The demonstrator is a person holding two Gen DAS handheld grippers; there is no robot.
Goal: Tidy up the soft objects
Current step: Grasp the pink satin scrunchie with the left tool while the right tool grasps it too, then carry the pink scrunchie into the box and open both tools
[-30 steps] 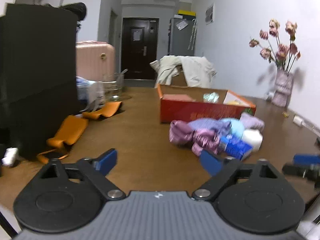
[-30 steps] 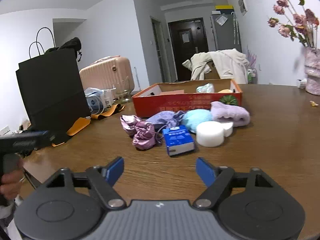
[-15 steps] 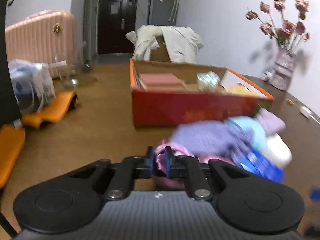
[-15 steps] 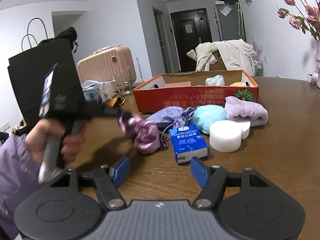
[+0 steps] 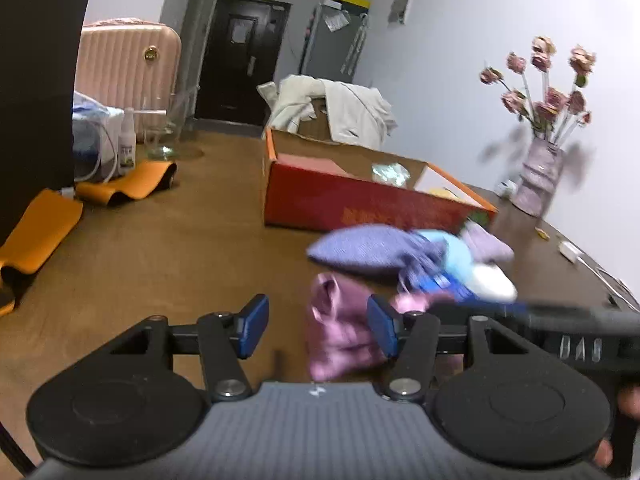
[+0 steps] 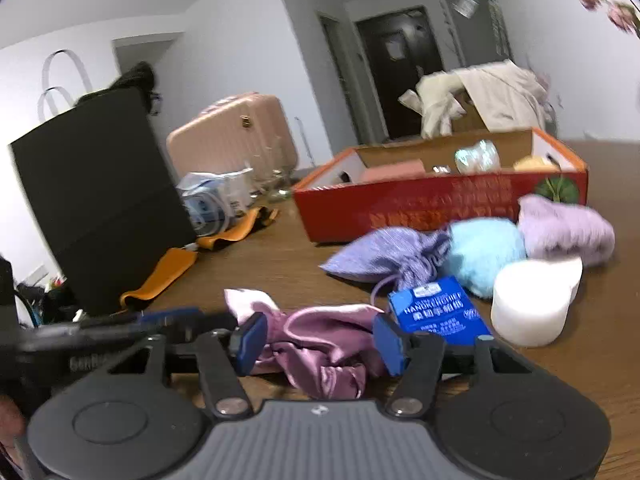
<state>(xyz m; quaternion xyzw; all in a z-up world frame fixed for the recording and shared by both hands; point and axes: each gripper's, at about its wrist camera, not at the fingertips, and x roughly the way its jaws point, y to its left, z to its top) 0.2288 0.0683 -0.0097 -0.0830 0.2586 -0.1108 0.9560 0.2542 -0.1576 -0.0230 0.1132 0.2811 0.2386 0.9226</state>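
The left hand-held gripper (image 5: 316, 326) has its jaws opening, and the pink satin pouch (image 5: 340, 332) lies on the tabletop (image 5: 160, 256) partly between its blue pads, nearer the right-hand pad; whether that pad touches the cloth cannot be told through the blur. The right hand-held gripper (image 6: 318, 340) comes at the same pouch (image 6: 320, 344) from the other side, its jaws closing, with the crumpled satin between the pads but not yet squeezed by them. In each wrist view the other tool's dark body shows at the edge, close to the pouch.

Just beyond the pouch lies a blue tissue packet (image 6: 438, 312), flat on the wood, and beside it a white foam cylinder (image 6: 528, 302). Behind these a lavender drawstring bag (image 6: 384, 256), a light blue fluffy ball (image 6: 482, 252) and a pale purple fuzzy piece (image 6: 566, 230) sit bunched together, touching one another.

Farther back stands an open red cardboard box (image 6: 420, 204) with a few things inside. To its left, orange pads (image 6: 168, 276), a black paper bag (image 6: 96, 196) and a pink suitcase (image 6: 232, 136).
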